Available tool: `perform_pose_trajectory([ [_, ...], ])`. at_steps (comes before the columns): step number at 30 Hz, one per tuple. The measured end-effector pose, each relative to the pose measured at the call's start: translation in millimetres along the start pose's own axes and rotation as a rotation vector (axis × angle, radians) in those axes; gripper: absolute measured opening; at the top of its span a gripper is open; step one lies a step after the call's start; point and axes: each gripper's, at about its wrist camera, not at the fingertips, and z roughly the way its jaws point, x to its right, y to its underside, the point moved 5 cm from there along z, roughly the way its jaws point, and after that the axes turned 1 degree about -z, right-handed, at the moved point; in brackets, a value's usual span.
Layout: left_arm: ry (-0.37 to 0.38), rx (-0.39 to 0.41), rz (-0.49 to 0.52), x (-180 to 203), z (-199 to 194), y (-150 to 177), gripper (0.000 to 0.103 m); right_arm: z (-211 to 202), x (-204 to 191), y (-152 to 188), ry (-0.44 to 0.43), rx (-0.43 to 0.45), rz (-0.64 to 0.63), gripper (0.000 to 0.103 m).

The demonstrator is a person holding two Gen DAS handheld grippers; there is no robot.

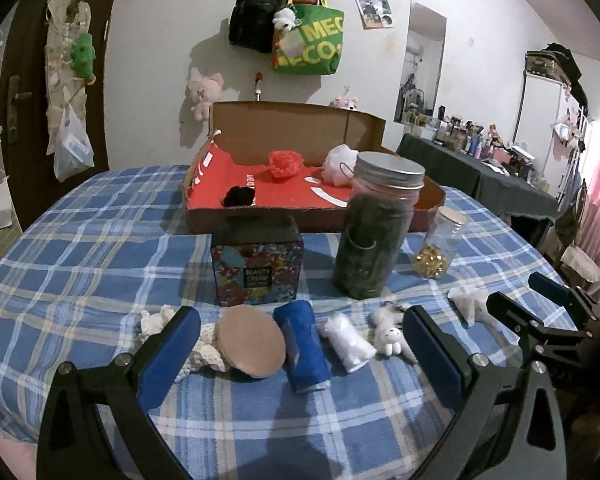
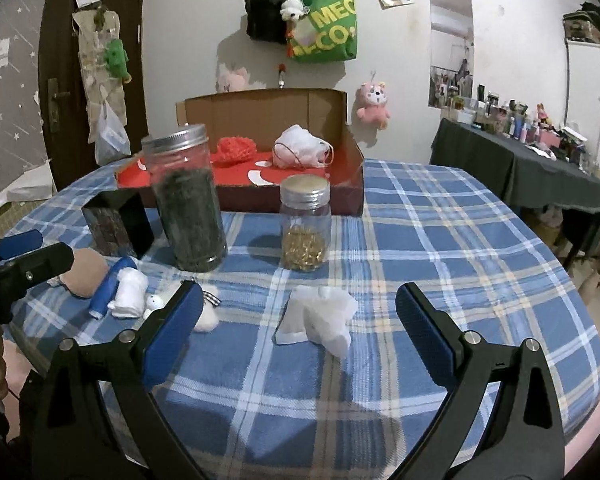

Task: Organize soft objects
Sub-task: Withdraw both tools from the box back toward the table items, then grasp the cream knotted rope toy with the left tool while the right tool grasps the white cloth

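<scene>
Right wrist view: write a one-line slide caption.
Open right gripper poised over a crumpled white cloth on the plaid tablecloth, jars and cardboard box behind.

Left tongs (image 1: 300, 346) and right tongs (image 2: 300, 324) hover, both spread wide.

The left black two-finger gripper (image 1: 300, 344) has matte triangular arms with cut-out slots, round silver screws at the joints and flat blue rubber pads (image 1: 168, 356). The right black two-finger gripper (image 2: 299, 332) matches it: blue pads (image 2: 174, 336), silver screws, slotted arms.
</scene>
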Motion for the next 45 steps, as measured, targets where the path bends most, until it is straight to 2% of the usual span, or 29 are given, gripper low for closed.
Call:
perform_pose_trajectory([
  [8, -0.019, -0.018, -0.032, -25, 4, 0, 0.103, 8, 0, 0, 0.004, -0.018, 0.011, 0.098],
  [19, -0.113, -0.070, -0.099, -91, 8, 10, 0.103, 34, 11, 13, 0.036, -0.096, 0.063, 0.098],
  [25, -0.108, -0.089, -0.113, -103, 10, 17, 0.102, 43, 21, 17, 0.033, -0.131, 0.098, 0.098],
  [29, -0.076, -0.121, -0.103, -99, 20, 24, 0.096, 47, 25, 19, 0.011, -0.149, 0.112, 0.098],
  [30, -0.071, -0.134, -0.094, -98, 24, 26, 0.093, 47, 25, 20, -0.007, -0.153, 0.118, 0.095],
  [32, -0.059, -0.149, -0.089, -96, 29, 29, 0.088, 48, 25, 20, -0.024, -0.159, 0.120, 0.081],
  [33, -0.050, -0.156, -0.090, -96, 32, 31, 0.084, 49, 24, 21, -0.033, -0.163, 0.119, 0.064],
  [35, -0.030, -0.143, -0.085, -93, 31, 31, 0.070, 54, 22, 26, -0.056, -0.195, 0.116, 0.050],
  [36, -0.005, -0.139, -0.075, -89, 31, 31, 0.053, 55, 22, 28, -0.048, -0.198, 0.106, 0.033],
  [37, 0.020, -0.137, -0.058, -84, 31, 31, 0.036, 54, 20, 28, -0.045, -0.185, 0.090, 0.026],
  [40, 0.010, -0.115, -0.033, -77, 27, 29, 0.020, 51, 15, 30, -0.064, -0.179, 0.060, 0.019],
  [45, 0.022, -0.082, -0.048, -73, 13, 21, 0.018, 42, 13, 26, -0.089, -0.150, 0.065, 0.018],
])
